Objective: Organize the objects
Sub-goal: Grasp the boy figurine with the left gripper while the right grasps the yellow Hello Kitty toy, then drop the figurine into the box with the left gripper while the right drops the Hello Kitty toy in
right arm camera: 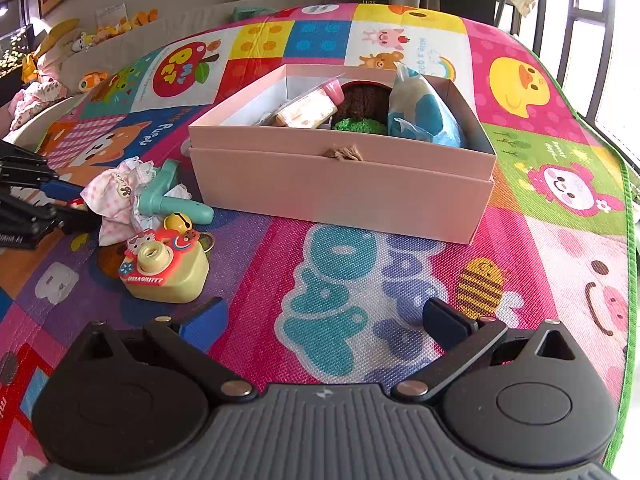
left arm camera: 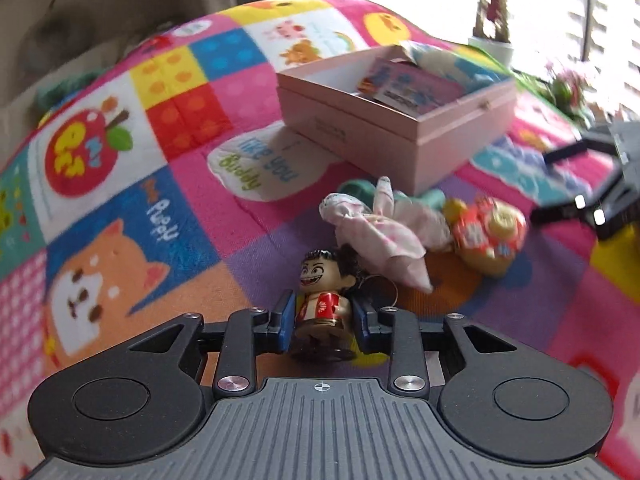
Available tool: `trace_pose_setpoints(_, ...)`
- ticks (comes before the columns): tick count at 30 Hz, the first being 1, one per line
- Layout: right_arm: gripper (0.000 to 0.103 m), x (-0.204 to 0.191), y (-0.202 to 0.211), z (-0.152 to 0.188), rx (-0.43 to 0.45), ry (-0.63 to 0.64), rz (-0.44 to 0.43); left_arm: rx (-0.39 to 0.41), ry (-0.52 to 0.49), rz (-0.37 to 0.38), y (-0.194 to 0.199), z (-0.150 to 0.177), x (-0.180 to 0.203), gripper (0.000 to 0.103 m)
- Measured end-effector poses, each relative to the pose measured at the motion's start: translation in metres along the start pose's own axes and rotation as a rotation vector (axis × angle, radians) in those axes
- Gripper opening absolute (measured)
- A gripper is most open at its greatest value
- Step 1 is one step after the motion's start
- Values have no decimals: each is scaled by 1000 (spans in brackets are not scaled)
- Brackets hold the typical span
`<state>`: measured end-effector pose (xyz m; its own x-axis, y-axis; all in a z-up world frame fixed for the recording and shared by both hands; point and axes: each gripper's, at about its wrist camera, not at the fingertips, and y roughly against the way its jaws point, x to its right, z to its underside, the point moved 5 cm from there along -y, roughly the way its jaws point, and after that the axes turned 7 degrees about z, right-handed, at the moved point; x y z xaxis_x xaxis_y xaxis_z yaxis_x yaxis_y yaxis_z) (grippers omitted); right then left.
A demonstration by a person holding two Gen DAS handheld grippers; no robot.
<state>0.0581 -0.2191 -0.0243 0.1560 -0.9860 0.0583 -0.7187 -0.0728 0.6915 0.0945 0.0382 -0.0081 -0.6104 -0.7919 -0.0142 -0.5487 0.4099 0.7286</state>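
- Left gripper (left arm camera: 323,322): clenched on a small figurine (left arm camera: 325,298), its blue pads pressing the toy's red-shirted body from both sides. The figurine stands upright between the pads, head above them, a thin metal ring (left arm camera: 384,290) hanging at its right side.
- Play mat (right arm camera: 520,184): bright patchwork of cartoon animals, fruit and lettering; it carries every item listed.
- Pink checked cloth (left arm camera: 380,232): crumpled, just ahead and slightly right of the left gripper, close behind the figurine.
- Teal plastic toy (right arm camera: 172,200): lies partly under the cloth, on its far side from the left gripper.
- Toy camera (right arm camera: 164,268): yellow body with red cartoon front, right of the cloth as seen from the left gripper; ahead and to the left of the right gripper. A small yellow bell (right arm camera: 179,222) sits at its far edge.
- Pink box (right arm camera: 344,184): open-topped, directly ahead of the right gripper, well apart from it; ahead and right of the left gripper, beyond the cloth. Holds a blue-and-white bag (right arm camera: 420,116), a green fuzzy item (right arm camera: 358,125), a brown item (right arm camera: 366,100) and a wrapped packet (right arm camera: 308,110).
- Right gripper (right arm camera: 326,320): released, fingers spread wide over bare mat, nothing between them.
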Motion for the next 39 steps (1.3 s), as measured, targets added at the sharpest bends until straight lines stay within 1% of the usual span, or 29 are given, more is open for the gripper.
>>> trace_pose_setpoints(1,103,0,0,0,0,0,0,6,36,4,-2,0,-1,34)
trace_pose_setpoints(3,103,0,0,0,0,0,0,27,138,16,-3,0,-4,34)
trace_pose_setpoints(5,103,0,0,0,0,0,0,41,233,13,1,3,-3,33)
trace_pose_setpoints(6,103,0,0,0,0,1,-1,37,267,22,6,5,1,33)
trace_pose_setpoints(8,103,-1,2,0,-1,6,-15,24,307,69,16,11,17,33)
trace_pose_setpoints(9,103,-4,5,0,-4,1,-49,20,314,72,21,16,27,33)
trace_pose_setpoints(10,103,-9,8,0,-6,-8,-100,15,317,51,24,21,37,33)
trace_pose_setpoints(11,103,-15,11,-1,-12,-10,-151,9,316,17,27,27,45,33)
trace_pose_setpoints(12,103,-23,12,-2,-16,-6,-185,16,304,-22,29,31,53,33)
trace_pose_setpoints(14,102,-37,11,-8,-18,2,-217,23,279,-75,32,36,64,34)
trace_pose_setpoints(16,92,-52,7,-16,-29,7,-251,30,293,-95,33,38,66,34)
trace_pose_setpoints(18,88,-63,1,-26,-46,-7,-260,27,288,-99,32,37,66,34)
trace_pose_setpoints(20,81,-74,-3,-31,-49,8,-248,30,295,-96,31,36,64,34)
trace_pose_setpoints(23,65,-83,-4,-32,-38,68,-204,42,308,-93,32,38,64,34)
trace_pose_setpoints(24,58,-84,-3,-31,-36,88,-200,48,317,-90,33,39,64,34)
trace_pose_setpoints(27,58,-73,6,-24,-51,104,-201,56,326,-79,33,40,62,34)
trace_pose_setpoints(29,58,-61,15,-17,-49,107,-168,57,317,-82,33,40,63,34)
trace_pose_setpoints(33,58,-26,35,-10,-49,42,-117,64,314,-97,33,38,66,33)
trace_pose_setpoints(34,58,-17,43,-12,-34,17,-112,63,308,-81,34,35,68,33)
trace_pose_setpoints(36,57,2,62,-22,23,-33,-98,72,300,-20,37,23,68,33)
trace_pose_setpoints(39,57,31,89,-45,126,-114,-86,126,277,18,46,-14,66,33)
